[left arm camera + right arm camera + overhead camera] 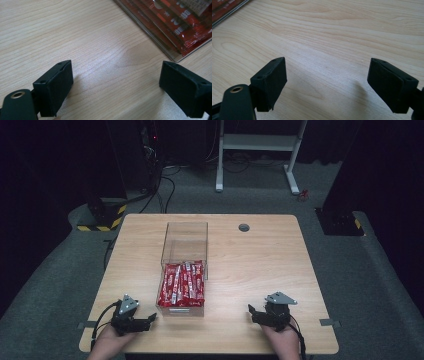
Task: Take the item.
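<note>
The clear box is sitting in the middle of the table, with its front end close to the near edge, and the red snack packs are lying side by side in that front end. The back part of the box, toward the far edge, is looking bare. The 2 claws are resting near the near edge, 1 on each side of the box, so the job is looking like it is just getting going. To do this step well, I think a claw should be coming in slowly from above, pointing down at 1 pack, not 2, and closing on the pack's thin sides so the wrapper is not getting squashed. The other claw could be keeping the box from sliding. The left claw is sitting near the near left corner, just beside the box's front left corner, which is showing at the top right of the left gripper view. Its jaws are standing wide apart, gripping nothing, with bare wood between them. The right claw is sitting near the near right corner, well apart from the box. Its jaws are also spread wide, holding nothing, hanging just over the wood.
</note>
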A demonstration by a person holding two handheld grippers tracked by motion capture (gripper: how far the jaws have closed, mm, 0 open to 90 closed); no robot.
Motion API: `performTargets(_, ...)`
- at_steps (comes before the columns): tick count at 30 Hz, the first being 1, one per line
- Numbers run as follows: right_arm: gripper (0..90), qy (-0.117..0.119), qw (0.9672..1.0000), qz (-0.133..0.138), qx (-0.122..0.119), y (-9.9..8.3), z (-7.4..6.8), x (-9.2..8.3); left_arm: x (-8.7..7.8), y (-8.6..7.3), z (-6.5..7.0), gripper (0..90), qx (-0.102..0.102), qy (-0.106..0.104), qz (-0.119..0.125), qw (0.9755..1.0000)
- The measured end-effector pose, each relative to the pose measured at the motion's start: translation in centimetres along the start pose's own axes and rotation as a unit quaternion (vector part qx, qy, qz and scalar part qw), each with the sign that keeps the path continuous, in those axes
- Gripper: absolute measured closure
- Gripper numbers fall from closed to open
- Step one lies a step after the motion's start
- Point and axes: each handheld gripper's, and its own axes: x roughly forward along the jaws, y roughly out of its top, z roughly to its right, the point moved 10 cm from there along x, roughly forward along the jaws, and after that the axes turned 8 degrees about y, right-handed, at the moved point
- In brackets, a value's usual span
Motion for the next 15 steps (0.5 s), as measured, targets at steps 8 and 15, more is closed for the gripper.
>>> performTargets(8, 16.0, 0.015, 0.9999, 0.005, -0.004, 0.1, -1.1, 0.2, 0.0, 0.0, 0.0, 12.1, 0.0, 0.0, 0.0, 1.0)
performTargets(15, 16.0, 0.028, 0.9995, 0.01, -0.011, 0.3, -2.2, 0.5, 0.0, 0.0, 0.0, 12.1, 0.0, 0.0, 0.0, 1.0)
